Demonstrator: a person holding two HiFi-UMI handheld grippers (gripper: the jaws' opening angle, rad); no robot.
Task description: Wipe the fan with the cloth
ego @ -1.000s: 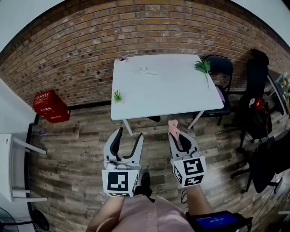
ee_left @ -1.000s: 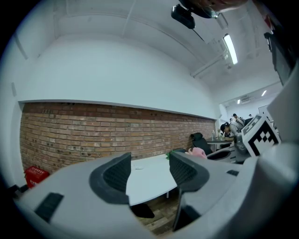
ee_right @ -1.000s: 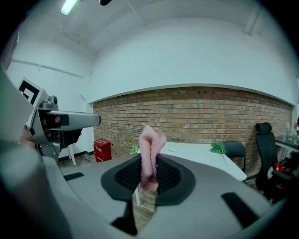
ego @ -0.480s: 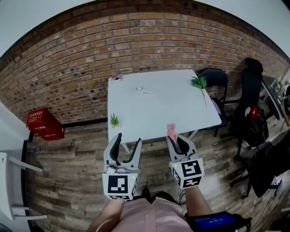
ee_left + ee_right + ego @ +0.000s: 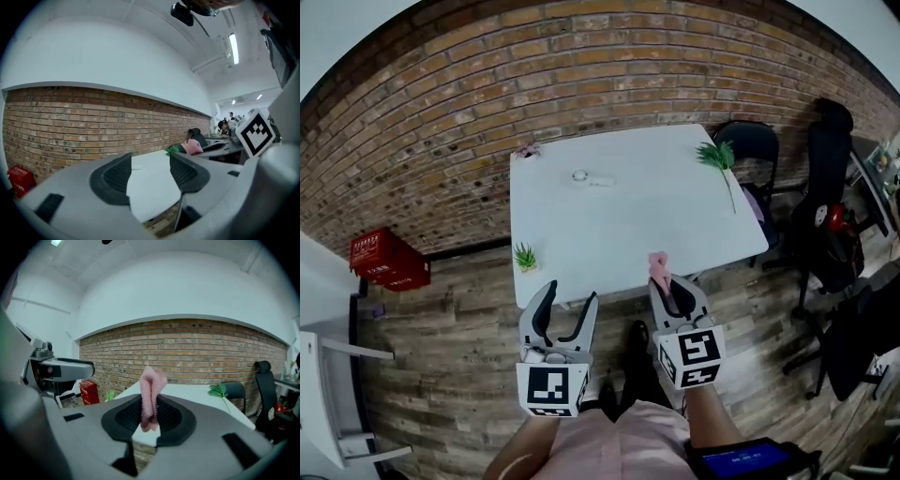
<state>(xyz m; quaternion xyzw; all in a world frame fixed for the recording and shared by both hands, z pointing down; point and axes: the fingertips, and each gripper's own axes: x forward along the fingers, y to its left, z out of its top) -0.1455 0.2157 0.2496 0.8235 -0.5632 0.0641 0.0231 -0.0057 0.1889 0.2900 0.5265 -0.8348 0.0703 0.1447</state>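
Note:
A small white ring-shaped object (image 5: 581,176), perhaps the fan, lies on the far part of the white table (image 5: 628,225); it also shows as a speck (image 5: 136,167) between the left jaws. My right gripper (image 5: 669,286) is shut on a pink cloth (image 5: 658,267), which stands up from its jaws (image 5: 151,397) at the table's near edge. My left gripper (image 5: 570,296) is open with nothing in it, its jaws (image 5: 147,174) framing the table's near corner. Both grippers are held side by side in front of the table.
Small green plants sit at the table's near left (image 5: 525,255) and far right (image 5: 717,155), and a pink item (image 5: 526,149) at its far left corner. Black chairs (image 5: 755,141) and bags stand at the right, a red crate (image 5: 389,261) at the left by the brick wall (image 5: 581,66).
Both grippers have moved forward together to the table's near edge; the table now lies closer beneath them. The cloth stays gripped and the left jaws stay apart.

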